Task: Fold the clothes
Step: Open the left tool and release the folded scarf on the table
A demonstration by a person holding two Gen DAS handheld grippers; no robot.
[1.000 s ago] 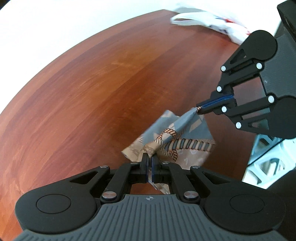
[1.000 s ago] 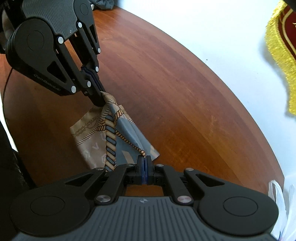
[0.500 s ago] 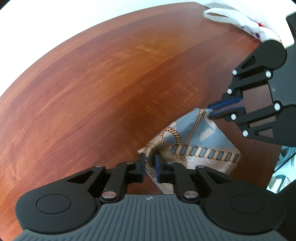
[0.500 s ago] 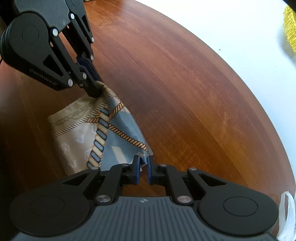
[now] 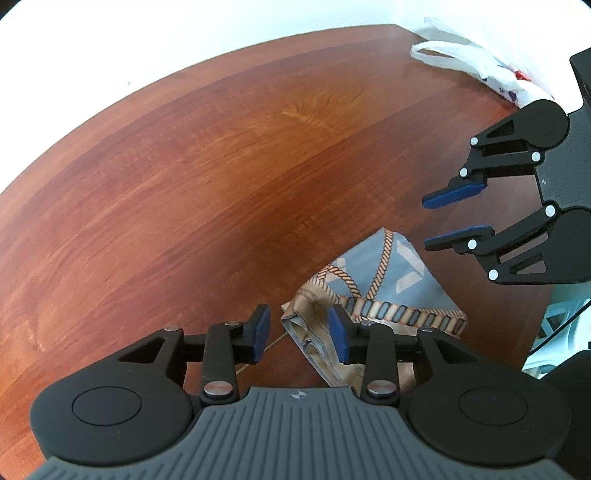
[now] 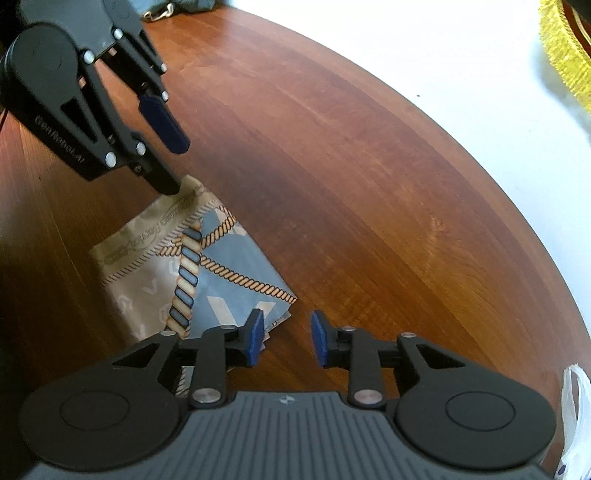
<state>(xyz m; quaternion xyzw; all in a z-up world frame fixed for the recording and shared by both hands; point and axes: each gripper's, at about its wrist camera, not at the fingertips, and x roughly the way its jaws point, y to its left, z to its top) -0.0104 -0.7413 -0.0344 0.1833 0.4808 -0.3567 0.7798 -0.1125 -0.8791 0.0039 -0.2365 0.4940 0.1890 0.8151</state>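
A folded scarf (image 5: 384, 288), grey-blue and tan with a rope print, lies flat on the red-brown wooden table (image 5: 221, 177). It also shows in the right wrist view (image 6: 192, 266). My left gripper (image 5: 298, 336) is open, its jaws wide apart over the scarf's near corner; in the right wrist view (image 6: 166, 162) its lower finger is at the scarf's far corner. My right gripper (image 6: 286, 338) is open and empty just past the scarf's near corner; in the left wrist view (image 5: 454, 218) it hovers beside the scarf.
A white plastic bag (image 5: 476, 66) lies at the table's far right corner, and shows at the right wrist view's lower right (image 6: 574, 413). A yellow fringe (image 6: 565, 48) hangs on the white wall. A grey item (image 6: 177, 5) sits at the table's far end.
Both grippers were shut on the scarf's corners and held it up. They lowered it, opened and let go; the scarf now lies folded on the table.
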